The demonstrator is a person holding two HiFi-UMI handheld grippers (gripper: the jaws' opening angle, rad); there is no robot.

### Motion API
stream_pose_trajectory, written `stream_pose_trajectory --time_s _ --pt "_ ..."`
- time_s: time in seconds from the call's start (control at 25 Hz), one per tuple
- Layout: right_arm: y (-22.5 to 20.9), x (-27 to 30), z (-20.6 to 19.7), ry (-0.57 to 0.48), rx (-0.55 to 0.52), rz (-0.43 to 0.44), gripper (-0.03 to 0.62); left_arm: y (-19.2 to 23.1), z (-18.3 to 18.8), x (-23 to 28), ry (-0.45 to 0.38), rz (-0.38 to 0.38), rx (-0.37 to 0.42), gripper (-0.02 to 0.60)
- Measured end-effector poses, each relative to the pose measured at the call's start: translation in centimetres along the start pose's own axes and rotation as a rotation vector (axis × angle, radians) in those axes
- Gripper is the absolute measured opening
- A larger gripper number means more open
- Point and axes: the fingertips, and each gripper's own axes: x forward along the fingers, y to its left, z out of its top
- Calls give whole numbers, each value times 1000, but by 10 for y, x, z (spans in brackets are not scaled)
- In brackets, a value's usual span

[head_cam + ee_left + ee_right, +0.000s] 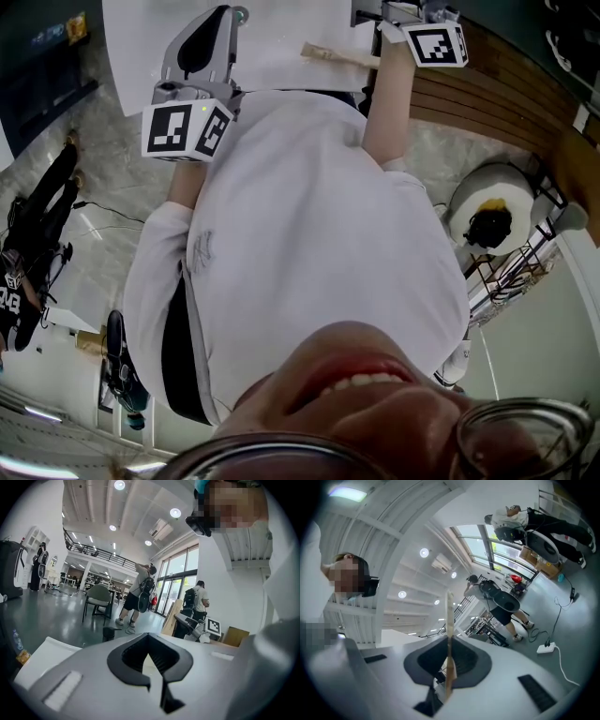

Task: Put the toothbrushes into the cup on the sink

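Head view: the right gripper [449,640] runs off the 12 o'clock edge. Only its marker cube [437,43] and a scrap of body show, jaws unseen there. The toothbrush [336,55] loses its 3 o'clock end where it meets the raised forearm [386,103]. Right gripper view: same toothbrush edge-on, a thin strip. Bristle end unreadable, lower end lost among the jaws at 6 o'clock. Left gripper [150,637] view: pale sliver [149,663] in the gap behind the jaws, cannot tell what. Dark-clothed person [33,244] at 9 o'clock in head view, cropped by the edge.
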Motion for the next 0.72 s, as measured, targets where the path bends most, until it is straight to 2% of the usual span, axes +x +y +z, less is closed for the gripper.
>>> stream_pose_trajectory --time_s 0.36,0.72 --pt "-34 14 -40 133 -103 -21 25 10 -6 7 31 29 -15 2" --pt "-62 13 -66 196 -116 -48 25 23 -10 7 49 75 -22 2"
